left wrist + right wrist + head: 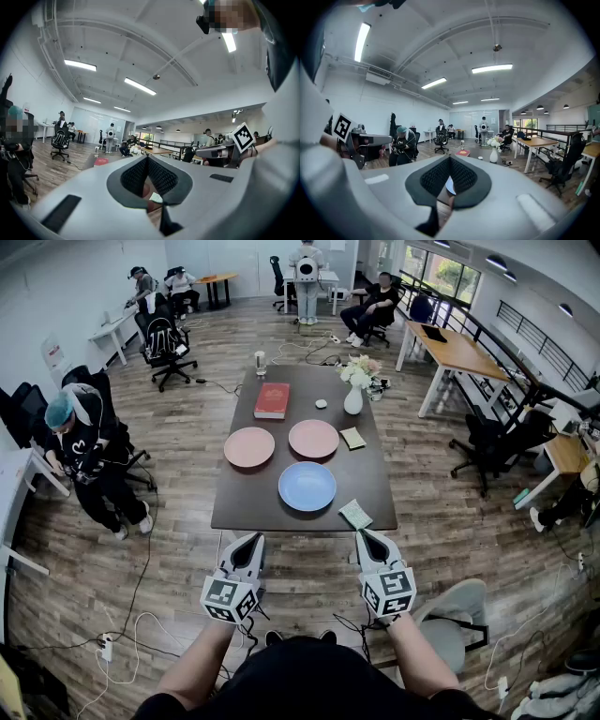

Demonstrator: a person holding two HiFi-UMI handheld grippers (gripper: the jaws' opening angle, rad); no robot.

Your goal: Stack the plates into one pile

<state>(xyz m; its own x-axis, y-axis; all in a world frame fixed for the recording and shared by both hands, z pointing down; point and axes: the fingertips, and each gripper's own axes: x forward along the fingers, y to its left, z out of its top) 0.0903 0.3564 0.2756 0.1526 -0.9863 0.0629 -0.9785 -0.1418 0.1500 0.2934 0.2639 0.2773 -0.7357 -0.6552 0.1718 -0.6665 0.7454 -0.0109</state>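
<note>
Three plates lying apart on table [244, 502] (blue plate [307, 487] nearest), left gripper [246, 549] and right gripper [372, 547] hovering before table, jaws closed, empty.

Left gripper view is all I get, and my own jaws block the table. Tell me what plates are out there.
Observer: Three round plates lie apart on the dark wooden table: the left pink plate, the right pink plate and a blue plate nearest you.
Operator: Give me the right gripper's state.
Observer: The right gripper is shut and empty, short of the table's near edge.
Operator: Name whatever sits closest to the blue plate.
Observer: A green paper pad lies just right of it, by the near edge, not touching it.
</note>
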